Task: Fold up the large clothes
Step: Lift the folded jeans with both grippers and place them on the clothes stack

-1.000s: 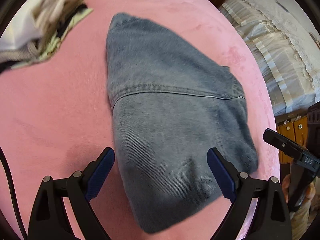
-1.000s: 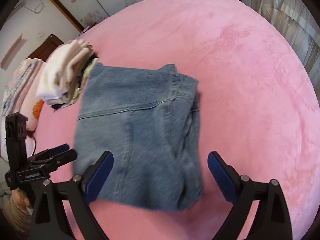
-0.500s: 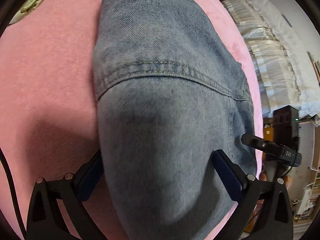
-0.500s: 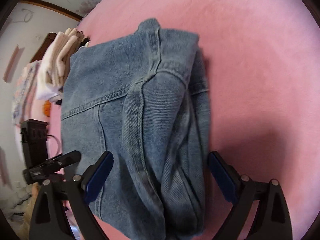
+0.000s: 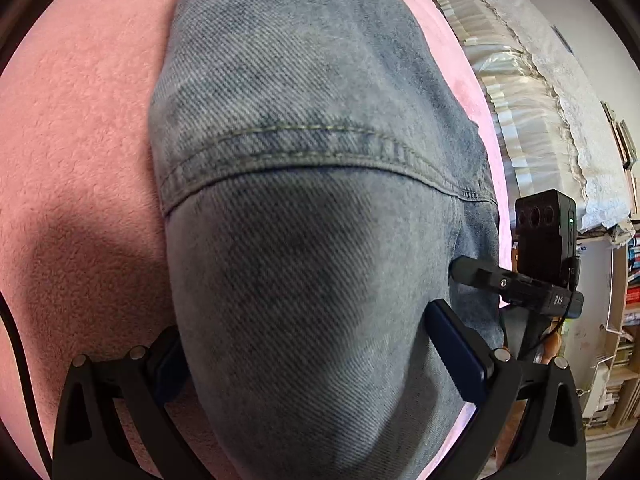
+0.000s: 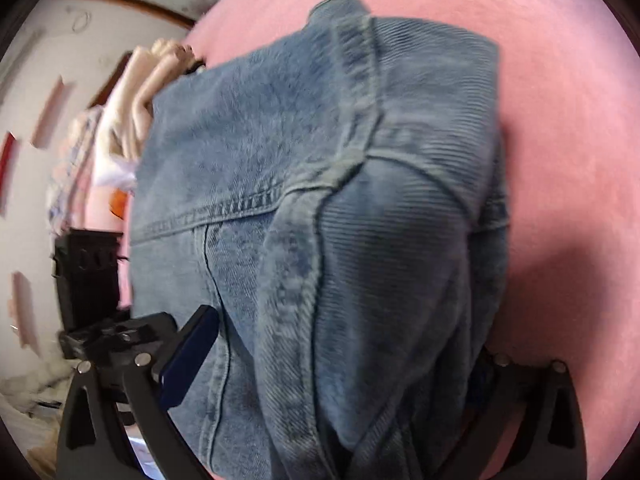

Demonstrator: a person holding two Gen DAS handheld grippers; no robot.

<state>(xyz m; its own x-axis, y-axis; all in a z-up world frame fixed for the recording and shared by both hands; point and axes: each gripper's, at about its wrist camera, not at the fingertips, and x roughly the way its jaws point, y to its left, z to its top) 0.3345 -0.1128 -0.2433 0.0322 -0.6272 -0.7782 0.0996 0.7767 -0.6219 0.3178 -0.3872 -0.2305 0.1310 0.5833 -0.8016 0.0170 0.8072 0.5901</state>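
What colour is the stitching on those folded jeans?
Pale yellowish thread on the faded blue jeans, clearest in the left wrist view.

one folded denim garment (image 5: 312, 240) lies on one pink blanket (image 5: 80, 120). two grippers are in view: the left gripper (image 5: 316, 356) and the right gripper (image 6: 332, 364), each with two fingers, four fingers in total. one stack of folded light-coloured clothes (image 6: 132, 112) sits beyond the denim. one lace-edged white bedcover (image 5: 560, 80) is at the far right of the left wrist view. one bookshelf (image 5: 624, 320) stands below it; its books are too small to count.
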